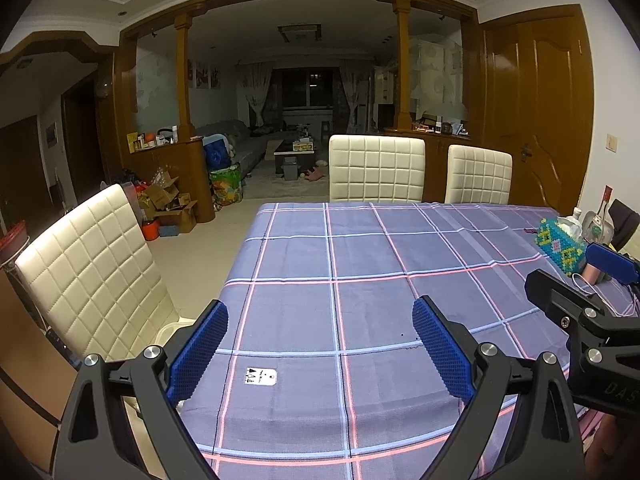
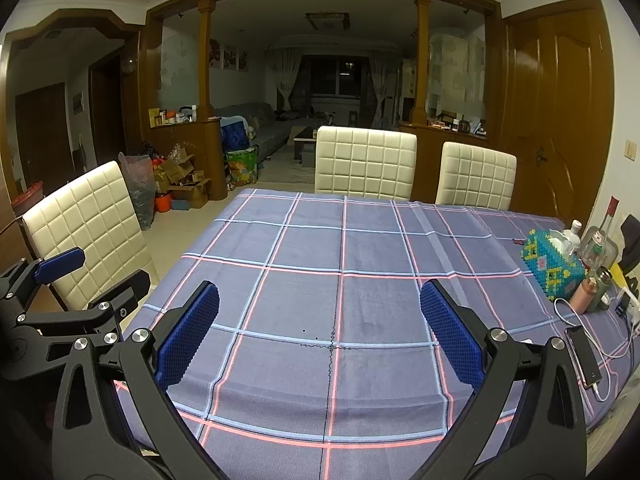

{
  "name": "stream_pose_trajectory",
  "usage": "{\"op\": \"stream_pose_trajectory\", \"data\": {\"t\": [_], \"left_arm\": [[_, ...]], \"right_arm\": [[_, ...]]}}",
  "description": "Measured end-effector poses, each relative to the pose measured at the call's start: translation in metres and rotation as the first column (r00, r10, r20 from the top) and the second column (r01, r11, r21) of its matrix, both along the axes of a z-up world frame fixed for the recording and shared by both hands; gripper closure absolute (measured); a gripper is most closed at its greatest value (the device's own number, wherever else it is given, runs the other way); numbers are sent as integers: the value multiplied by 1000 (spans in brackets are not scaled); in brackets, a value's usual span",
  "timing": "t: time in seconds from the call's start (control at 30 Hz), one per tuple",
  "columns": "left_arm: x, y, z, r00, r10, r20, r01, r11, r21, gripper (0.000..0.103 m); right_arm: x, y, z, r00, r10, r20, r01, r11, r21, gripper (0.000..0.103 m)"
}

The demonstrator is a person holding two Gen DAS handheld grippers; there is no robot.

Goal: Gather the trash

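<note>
My left gripper (image 1: pixel 320 344) is open and empty above the near edge of a table with a blue plaid cloth (image 1: pixel 360 264). My right gripper (image 2: pixel 320 332) is open and empty over the same cloth (image 2: pixel 360 248), to the right of the left one. The right gripper also shows at the right edge of the left wrist view (image 1: pixel 576 280), and the left gripper shows at the left edge of the right wrist view (image 2: pixel 100 276). A small white tag (image 1: pixel 261 376) lies on the cloth between my left fingers. I see no clear piece of trash on the table.
A beaded tissue box (image 2: pixel 554 260), bottles (image 2: pixel 596 244), a pink flask (image 2: pixel 585 294), a phone (image 2: pixel 584 356) and a white cable (image 2: pixel 612 354) sit at the table's right side. White quilted chairs stand at the left (image 1: pixel 92 272) and far side (image 2: pixel 366 162). Cardboard boxes (image 1: pixel 172 204) lie on the floor.
</note>
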State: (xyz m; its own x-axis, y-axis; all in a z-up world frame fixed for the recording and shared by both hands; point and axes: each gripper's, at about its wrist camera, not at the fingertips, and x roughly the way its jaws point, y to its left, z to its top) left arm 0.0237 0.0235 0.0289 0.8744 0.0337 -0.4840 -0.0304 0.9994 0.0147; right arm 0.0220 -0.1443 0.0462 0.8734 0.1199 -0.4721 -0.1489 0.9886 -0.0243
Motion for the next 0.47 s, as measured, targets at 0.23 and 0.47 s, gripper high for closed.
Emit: {"op": "stream_pose_trajectory", "data": {"t": [0.23, 0.47], "left_arm": [[0, -1, 0, 1000, 8, -2, -8, 1000, 16, 12], [0, -2, 1, 1000, -1, -8, 1, 1000, 23, 12]], "right_arm": [[0, 0, 0, 1000, 0, 0, 0, 1000, -1, 4], [1, -1, 0, 1000, -2, -2, 2, 1000, 6, 4]]}}
